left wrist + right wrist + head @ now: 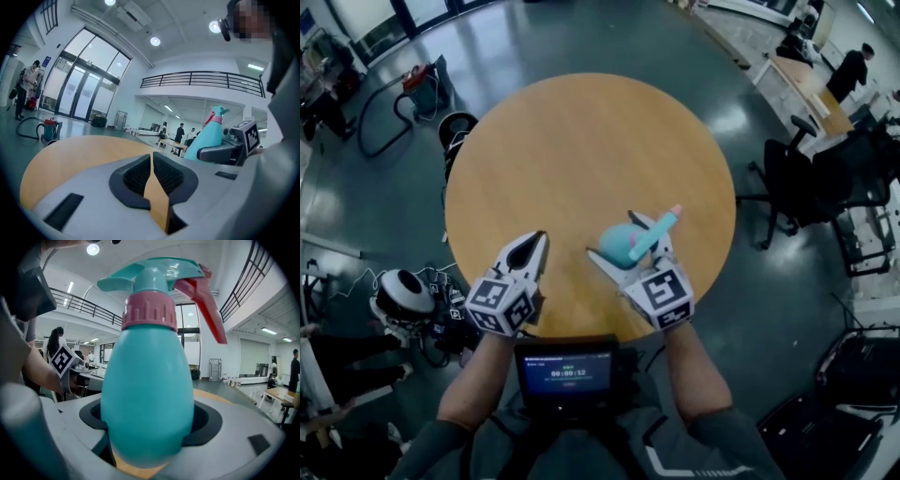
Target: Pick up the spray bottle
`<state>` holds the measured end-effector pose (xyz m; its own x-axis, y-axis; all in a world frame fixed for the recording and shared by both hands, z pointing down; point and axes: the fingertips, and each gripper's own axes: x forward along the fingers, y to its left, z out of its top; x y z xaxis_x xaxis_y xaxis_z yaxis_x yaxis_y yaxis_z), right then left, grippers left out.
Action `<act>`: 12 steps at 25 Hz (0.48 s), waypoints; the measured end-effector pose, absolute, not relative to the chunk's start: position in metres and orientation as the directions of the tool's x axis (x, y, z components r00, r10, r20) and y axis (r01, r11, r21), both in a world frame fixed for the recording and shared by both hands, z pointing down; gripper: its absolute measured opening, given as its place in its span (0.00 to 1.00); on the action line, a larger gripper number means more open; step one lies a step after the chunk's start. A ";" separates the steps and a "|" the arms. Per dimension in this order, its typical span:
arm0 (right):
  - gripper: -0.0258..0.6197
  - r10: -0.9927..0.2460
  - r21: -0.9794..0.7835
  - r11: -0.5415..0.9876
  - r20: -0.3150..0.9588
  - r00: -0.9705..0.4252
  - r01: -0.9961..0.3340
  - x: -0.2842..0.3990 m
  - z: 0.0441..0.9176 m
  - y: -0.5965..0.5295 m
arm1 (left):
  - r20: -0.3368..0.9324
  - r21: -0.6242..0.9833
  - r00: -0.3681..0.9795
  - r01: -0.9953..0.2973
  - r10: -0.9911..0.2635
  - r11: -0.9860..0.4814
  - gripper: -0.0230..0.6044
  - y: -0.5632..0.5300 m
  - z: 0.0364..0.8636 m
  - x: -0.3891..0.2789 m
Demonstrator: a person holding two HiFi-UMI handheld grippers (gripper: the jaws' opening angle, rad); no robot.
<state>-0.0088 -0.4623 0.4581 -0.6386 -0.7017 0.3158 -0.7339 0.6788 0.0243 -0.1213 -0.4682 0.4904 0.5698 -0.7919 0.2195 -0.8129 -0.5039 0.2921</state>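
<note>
Wooden tabletop (581,141): teal egg-shaped spray bottle (147,394), pink collar, pinched by right gripper (625,240); left gripper (538,240) fingers (135,176) pressed together.

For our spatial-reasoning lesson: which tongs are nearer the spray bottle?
Right. The right tongs grip the spray bottle; the left tongs, shut and empty, sit apart to its left.

Bright, even indoor light from round ceiling lamps (155,41) and tall windows (79,93) glares off the glossy floor (581,37), while fisheye bending and dark vignetting frame both gripper views.
</note>
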 end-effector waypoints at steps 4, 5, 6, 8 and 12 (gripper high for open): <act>0.72 -0.720 0.037 0.668 0.288 -0.632 -0.744 -0.005 0.434 -0.458 | 0.178 0.256 0.570 -0.814 -0.802 -0.521 0.08 -0.466 0.466 -0.127; 0.72 -0.723 0.045 0.664 0.290 -0.627 -0.746 -0.004 0.430 -0.456 | 0.167 0.256 0.565 -0.816 -0.808 -0.518 0.08 -0.467 0.460 -0.129; 0.72 -0.727 0.052 0.661 0.291 -0.622 -0.749 -0.004 0.426 -0.455 | 0.157 0.258 0.560 -0.818 -0.813 -0.513 0.08 -0.467 0.454 -0.132; 0.72 -0.734 0.058 0.656 0.282 -0.618 -0.752 -0.003 0.418 -0.452 | 0.148 0.264 0.556 -0.819 -0.818 -0.509 0.05 -0.466 0.446 -0.135; 0.72 -0.740 0.048 0.652 0.258 -0.621 -0.756 -0.001 0.407 -0.448 | 0.139 0.295 0.581 -0.797 -0.802 -0.527 0.04 -0.456 0.435 -0.131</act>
